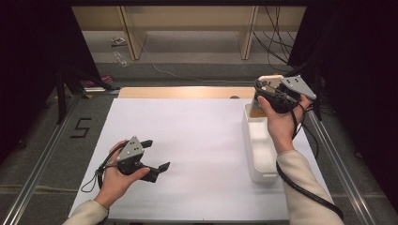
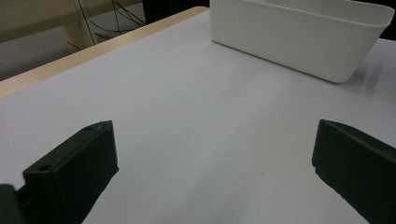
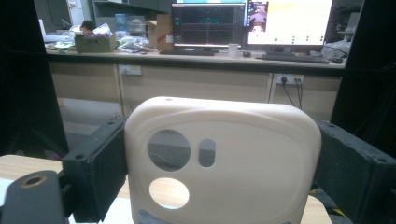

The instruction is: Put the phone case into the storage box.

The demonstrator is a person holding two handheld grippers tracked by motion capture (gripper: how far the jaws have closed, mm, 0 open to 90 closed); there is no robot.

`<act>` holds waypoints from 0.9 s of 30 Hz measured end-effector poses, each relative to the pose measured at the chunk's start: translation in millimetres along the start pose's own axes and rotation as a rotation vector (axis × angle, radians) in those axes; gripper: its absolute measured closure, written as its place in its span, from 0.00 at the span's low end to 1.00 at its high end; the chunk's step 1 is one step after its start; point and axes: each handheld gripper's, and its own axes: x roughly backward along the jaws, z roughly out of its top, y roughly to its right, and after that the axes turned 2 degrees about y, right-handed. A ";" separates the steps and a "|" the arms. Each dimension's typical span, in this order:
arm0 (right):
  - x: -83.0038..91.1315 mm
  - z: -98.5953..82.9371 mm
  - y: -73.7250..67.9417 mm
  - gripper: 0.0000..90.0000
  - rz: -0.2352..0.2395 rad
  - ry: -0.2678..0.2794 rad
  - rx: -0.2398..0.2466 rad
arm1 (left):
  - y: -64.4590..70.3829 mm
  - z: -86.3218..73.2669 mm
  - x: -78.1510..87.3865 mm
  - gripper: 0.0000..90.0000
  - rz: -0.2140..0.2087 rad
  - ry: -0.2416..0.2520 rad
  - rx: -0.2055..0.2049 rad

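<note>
Phone case (image 3: 223,158): cream-coloured shell with camera cutouts (two round holes plus a small oval one), standing upright between the jaws of the right tongs. In the high view it's up in the air at the far right of the table, above the far end of the white bin.
Right tongs (image 1: 268,84): clamped on the phone case, one black jaw pressed against each side edge. The person's right hand (image 1: 280,119) has them lifted off the table, pointing away toward the back of the room.
Left tongs (image 1: 157,154): jaws wide apart, nothing between them, just bare table. Held low over the near left part of the table by the left hand (image 1: 117,180), aimed roughly at the bin.
White bin (image 1: 261,150): long plastic tub along the right edge of the table, looks split into compartments. Something brownish sits at its far end under the right tongs, can't really tell what it is.
Table (image 1: 187,140): white sheet on top, wooden strip showing along the far edge.
Background: the right gripper view looks at a desk with monitors (image 3: 252,21) and some clutter, well behind everything.
</note>
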 end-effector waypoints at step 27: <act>-16.1 -2.9 5.0 0.13 -0.021 -0.032 -0.006 | -0.8 -0.7 -0.3 0.00 0.005 0.000 0.000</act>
